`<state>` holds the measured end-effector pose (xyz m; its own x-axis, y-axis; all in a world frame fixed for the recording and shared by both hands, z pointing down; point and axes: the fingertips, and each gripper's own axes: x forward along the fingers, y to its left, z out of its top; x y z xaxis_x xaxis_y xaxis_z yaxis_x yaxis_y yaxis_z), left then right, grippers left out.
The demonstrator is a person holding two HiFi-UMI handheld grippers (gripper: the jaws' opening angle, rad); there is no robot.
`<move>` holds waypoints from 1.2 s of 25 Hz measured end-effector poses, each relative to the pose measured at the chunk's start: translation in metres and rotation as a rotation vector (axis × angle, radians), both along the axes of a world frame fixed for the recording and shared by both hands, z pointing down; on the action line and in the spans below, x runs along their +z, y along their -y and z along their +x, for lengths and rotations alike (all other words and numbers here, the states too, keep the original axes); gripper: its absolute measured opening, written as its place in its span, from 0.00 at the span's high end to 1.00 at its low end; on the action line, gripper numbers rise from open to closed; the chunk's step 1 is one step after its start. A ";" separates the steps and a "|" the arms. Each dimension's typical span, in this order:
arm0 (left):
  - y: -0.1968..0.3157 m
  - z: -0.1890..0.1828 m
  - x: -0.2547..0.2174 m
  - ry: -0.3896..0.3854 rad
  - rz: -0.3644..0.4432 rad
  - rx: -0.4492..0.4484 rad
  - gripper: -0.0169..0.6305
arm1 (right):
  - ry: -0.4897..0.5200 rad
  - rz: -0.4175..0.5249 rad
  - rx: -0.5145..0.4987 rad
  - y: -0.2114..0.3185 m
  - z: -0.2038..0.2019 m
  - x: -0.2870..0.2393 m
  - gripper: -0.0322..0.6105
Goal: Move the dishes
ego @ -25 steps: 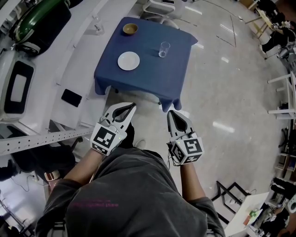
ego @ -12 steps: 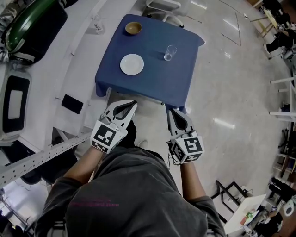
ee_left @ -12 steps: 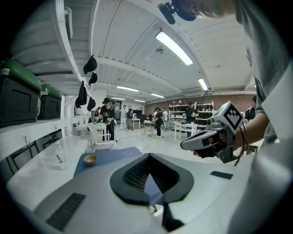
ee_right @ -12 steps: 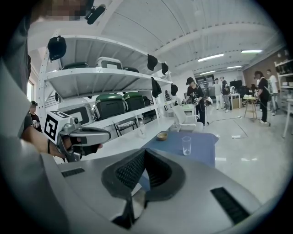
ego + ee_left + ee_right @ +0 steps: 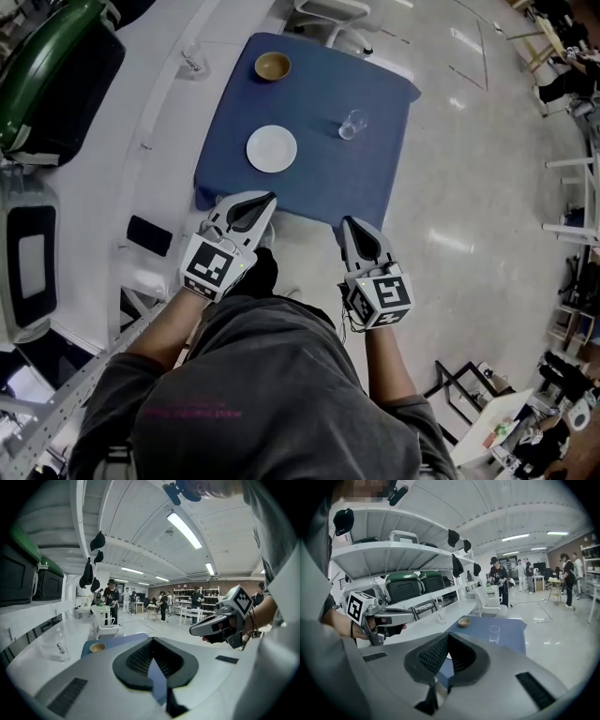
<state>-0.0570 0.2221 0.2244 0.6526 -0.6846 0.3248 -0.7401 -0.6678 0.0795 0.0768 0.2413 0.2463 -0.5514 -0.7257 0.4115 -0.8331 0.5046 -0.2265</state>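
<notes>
- Left gripper [image 5: 270, 198]: moved forward. Its tip was over the floor, short of the blue table [image 5: 328, 178]. It now sits at the near edge of the cloth, near the white plate [image 5: 272, 148].
- Right gripper [image 5: 344, 222]: moved forward likewise. Its tip now reaches the cloth's near corner.
- Person: now nearer the table.

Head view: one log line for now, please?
left gripper: shut, empty | right gripper: shut, empty | white plate, brown bowl, glass: on blue table, untouched
</notes>
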 end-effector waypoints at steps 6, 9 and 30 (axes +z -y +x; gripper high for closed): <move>0.047 -0.021 0.001 -0.024 -0.009 0.002 0.97 | -0.013 -0.009 0.011 0.041 -0.023 0.002 0.95; 0.072 -0.030 0.001 -0.033 -0.003 -0.001 0.97 | -0.018 -0.013 0.017 0.061 -0.033 0.003 0.95; 0.137 -0.068 0.038 -0.039 -0.095 -0.053 0.97 | -0.031 -0.069 -0.004 0.133 -0.075 0.023 0.95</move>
<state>-0.1249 0.0854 0.2627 0.6295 -0.6860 0.3648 -0.7695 -0.6155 0.1704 0.0023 0.1084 0.2691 -0.5402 -0.6929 0.4775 -0.8385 0.4916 -0.2352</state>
